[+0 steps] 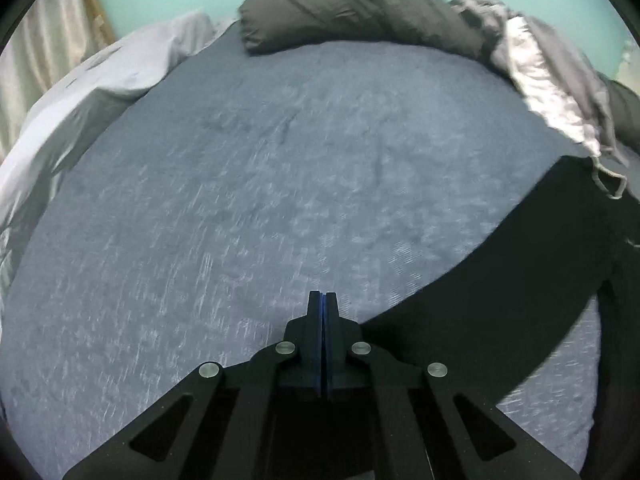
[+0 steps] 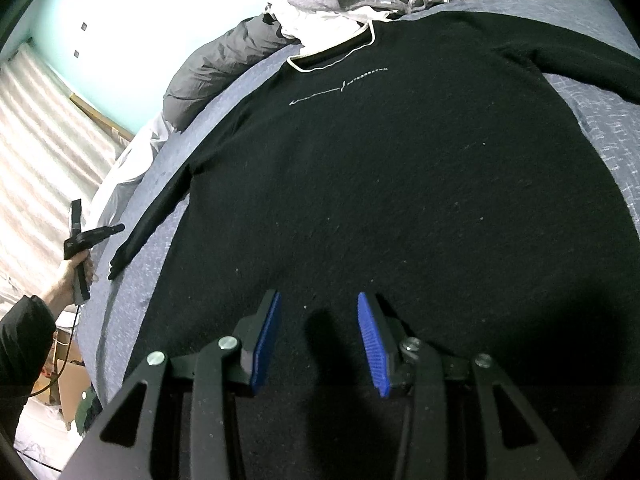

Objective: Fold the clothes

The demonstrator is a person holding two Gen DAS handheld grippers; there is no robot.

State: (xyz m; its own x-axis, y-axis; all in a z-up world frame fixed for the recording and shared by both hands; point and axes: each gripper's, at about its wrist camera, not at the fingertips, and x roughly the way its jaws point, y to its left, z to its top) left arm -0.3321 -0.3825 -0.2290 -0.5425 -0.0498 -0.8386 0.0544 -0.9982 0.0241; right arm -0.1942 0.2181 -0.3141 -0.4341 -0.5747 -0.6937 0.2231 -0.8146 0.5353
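A: Starting with the left wrist view: what does it establish?

B: The left tongs (image 1: 323, 300) are clenched, blue pads pressed together with nothing between them. They sit above the blue-grey textured bedsheet (image 1: 240, 200). One sleeve of the black long-sleeved knit sweater (image 1: 500, 264) crosses the right of the frame, flat on the sheet. A dark grey pillow (image 1: 340, 12) and a heap of pale grey garments (image 1: 552, 80) lie at the far edge.

A: And the right wrist view?

B: The right tongs (image 2: 318, 328) are released, pads well apart, low over the hem area; contact with the fabric cannot be confirmed. The sweater (image 2: 400, 180) lies spread face-up on the bed, neckline far, both sleeves extended outward. The left tongs (image 2: 94, 234) appear near the left cuff, held in a hand (image 2: 68, 276).

A: Progress assessment?

B: No fold is visible in this garment; it lies flat and open. In my judgement, its folds remain outstanding, and the grey heap appears unfolded too.

A: Garment appearance?

B: Smooth, few wrinkles, pale lint specks, a thin light chest line.
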